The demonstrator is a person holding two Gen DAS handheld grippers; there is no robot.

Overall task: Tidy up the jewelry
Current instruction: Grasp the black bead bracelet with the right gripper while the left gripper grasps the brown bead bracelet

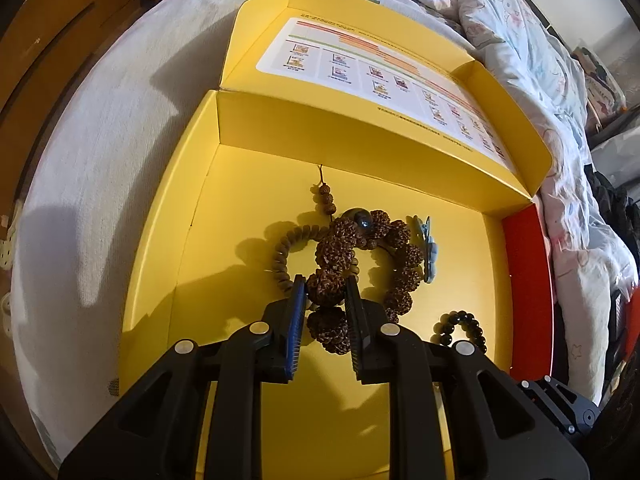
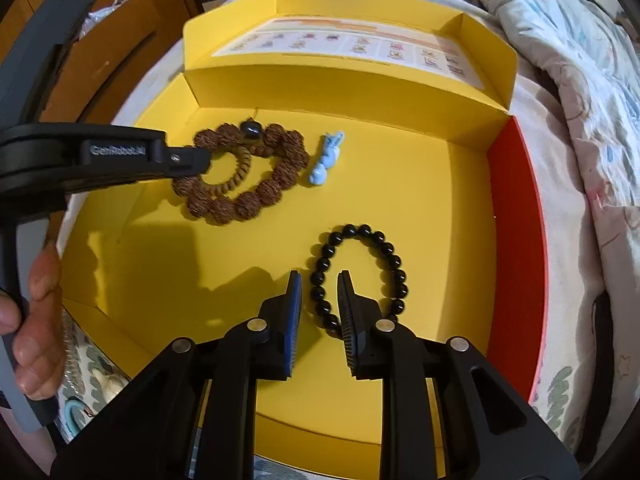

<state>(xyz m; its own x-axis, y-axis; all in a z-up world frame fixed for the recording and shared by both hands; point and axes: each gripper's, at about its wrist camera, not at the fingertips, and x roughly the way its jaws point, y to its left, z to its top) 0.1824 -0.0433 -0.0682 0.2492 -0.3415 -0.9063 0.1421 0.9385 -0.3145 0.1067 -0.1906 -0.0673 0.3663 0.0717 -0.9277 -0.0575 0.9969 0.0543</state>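
Left gripper [image 1: 326, 292]: clamped on one knobbly bead of the brown seed bracelet [image 1: 360, 264], pads pressed to either side; seen from the side in the right wrist view [image 2: 192, 160], nosing onto that bracelet's left rim.
Right gripper [image 2: 318, 284]: released, jaws parted with a gap to the beads; left run of the black bead bracelet [image 2: 360, 276] between the fingers, neither pad touching.
Black bead bracelet, lie: flat on the yellow box [image 2: 400, 184] floor, elongated loop, long axis running from the fingers away toward the far wall, leaning slightly right.
Brown seed bracelet, lie: flat in the far left part of the box; rough ring, a dark round bead [image 2: 251, 131] at its far edge.
Ribbed coil band [image 2: 234, 178]: inside the brown ring, overlapping it.
Blue charm [image 2: 326, 158]: just right of the brown bracelet, long axis toward the far wall.
Count: two bead bracelets, one coil band, one blue charm, one box.
Left wrist view only: short tassel of small beads [image 1: 324, 196] reaching toward the far wall.
Right wrist view only: a hand [image 2: 36, 320] on the left gripper's handle; the whole black loop, cropped in the other view.
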